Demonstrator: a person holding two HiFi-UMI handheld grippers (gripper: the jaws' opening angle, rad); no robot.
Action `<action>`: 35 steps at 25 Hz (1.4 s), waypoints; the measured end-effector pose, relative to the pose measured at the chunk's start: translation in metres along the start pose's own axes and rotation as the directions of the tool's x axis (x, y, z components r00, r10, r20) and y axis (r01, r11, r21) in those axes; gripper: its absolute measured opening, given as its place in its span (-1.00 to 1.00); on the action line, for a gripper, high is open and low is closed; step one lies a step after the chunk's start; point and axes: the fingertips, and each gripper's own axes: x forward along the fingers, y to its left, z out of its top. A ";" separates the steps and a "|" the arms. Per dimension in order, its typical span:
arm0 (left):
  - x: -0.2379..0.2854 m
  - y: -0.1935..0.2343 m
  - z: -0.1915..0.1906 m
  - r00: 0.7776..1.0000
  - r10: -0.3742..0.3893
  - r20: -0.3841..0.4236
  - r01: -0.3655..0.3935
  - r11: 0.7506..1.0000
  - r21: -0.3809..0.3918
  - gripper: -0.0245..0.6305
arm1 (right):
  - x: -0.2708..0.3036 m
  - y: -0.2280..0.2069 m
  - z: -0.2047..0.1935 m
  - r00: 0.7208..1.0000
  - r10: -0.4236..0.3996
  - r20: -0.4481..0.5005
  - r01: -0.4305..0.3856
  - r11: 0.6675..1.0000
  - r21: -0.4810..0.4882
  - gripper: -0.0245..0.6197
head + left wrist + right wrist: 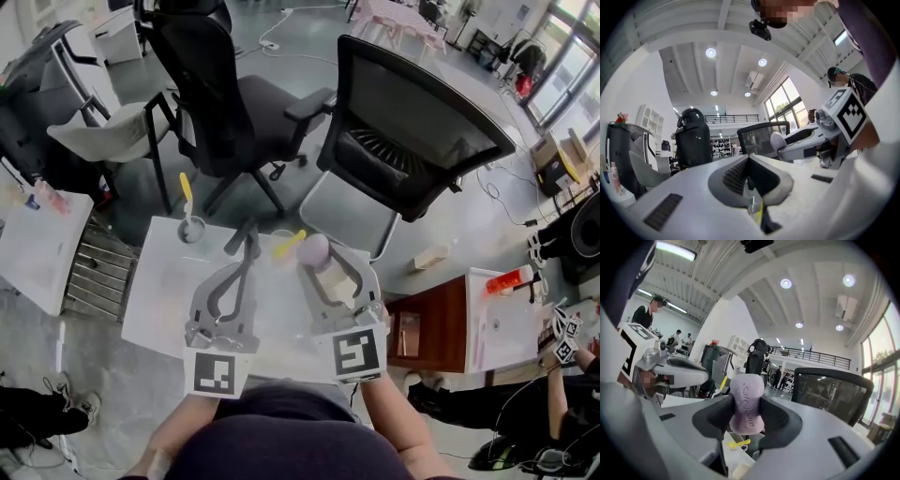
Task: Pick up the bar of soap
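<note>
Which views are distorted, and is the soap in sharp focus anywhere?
Both gripper views are fisheye, with black rounded corners and glaring ceiling lamps. Right gripper view: the soap is sharp, its stamped lettering legible. Head view: the chair bows outward; the soap is small and pale.

A white worktop [155,300] bears a cup [191,231] holding a yellow stick at its 11 o'clock corner, with a mesh-backed chair [412,122] beyond at 1 o'clock.
</note>
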 end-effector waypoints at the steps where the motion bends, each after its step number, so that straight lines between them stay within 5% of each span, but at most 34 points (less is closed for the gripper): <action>1: -0.002 0.002 0.001 1.000 -0.002 0.001 0.002 1.000 0.002 -0.93 | -0.002 0.000 0.003 1.000 -0.014 0.017 0.013 1.000 0.025 -0.33; 12: -0.021 0.015 0.021 0.998 0.009 0.061 -0.009 1.000 -0.001 -0.93 | -0.022 0.005 0.039 0.966 -0.160 0.201 0.123 0.975 0.187 -0.33; 35: -0.020 0.035 0.048 0.995 0.065 0.077 -0.066 0.998 0.013 -0.93 | -0.035 -0.020 0.047 0.944 -0.258 0.207 0.218 0.956 0.196 -0.33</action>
